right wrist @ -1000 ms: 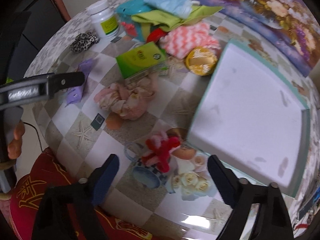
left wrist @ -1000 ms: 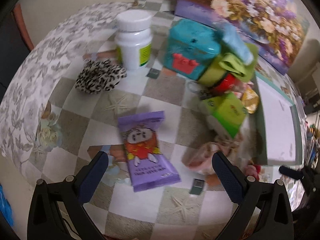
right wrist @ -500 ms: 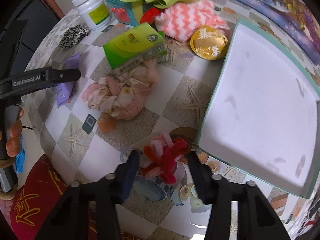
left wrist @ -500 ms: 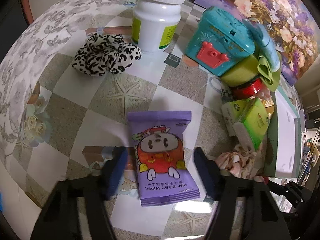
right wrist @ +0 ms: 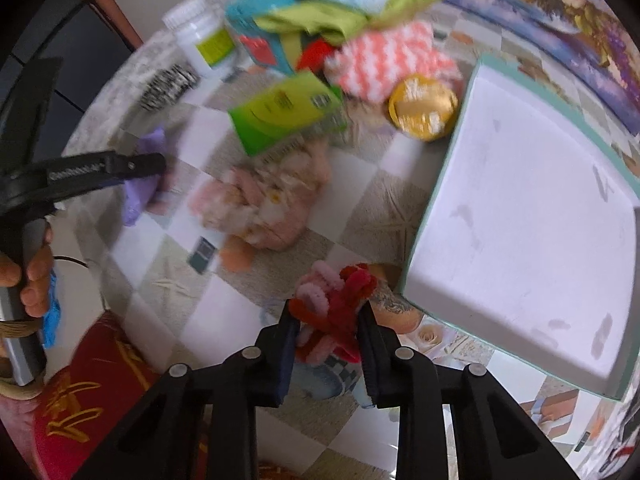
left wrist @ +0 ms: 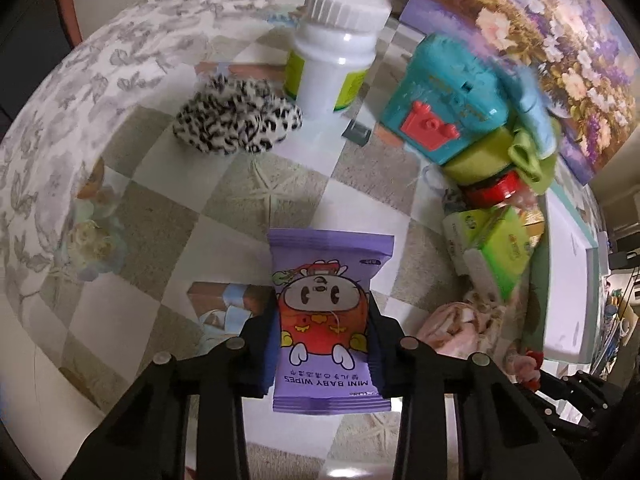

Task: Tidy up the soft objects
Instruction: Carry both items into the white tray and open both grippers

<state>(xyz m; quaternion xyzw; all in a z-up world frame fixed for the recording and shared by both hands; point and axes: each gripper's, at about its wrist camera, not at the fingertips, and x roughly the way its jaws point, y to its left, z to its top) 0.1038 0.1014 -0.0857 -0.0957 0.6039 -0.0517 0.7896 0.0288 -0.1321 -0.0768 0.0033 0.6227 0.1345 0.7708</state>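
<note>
Step in hand: dual pickup. Left claw (left wrist: pixel 323 354) closing on purple wipes pack (left wrist: pixel 326 320), flat on bench (left wrist: pixel 280 184). Right claw (right wrist: pixel 328 342) closing on red/pink fuzzy scrunchie (right wrist: pixel 334 308), just beside white tray (right wrist: pixel 520 220). Next, prob.: finish squeeze, lift, carry to tray.

place: home | evidence: patterned tablecloth (left wrist: pixel 256 184); floral painting (left wrist: pixel 560 40); baby wipes (left wrist: pixel 326 320); scrunchie (left wrist: pixel 236 120)
</note>
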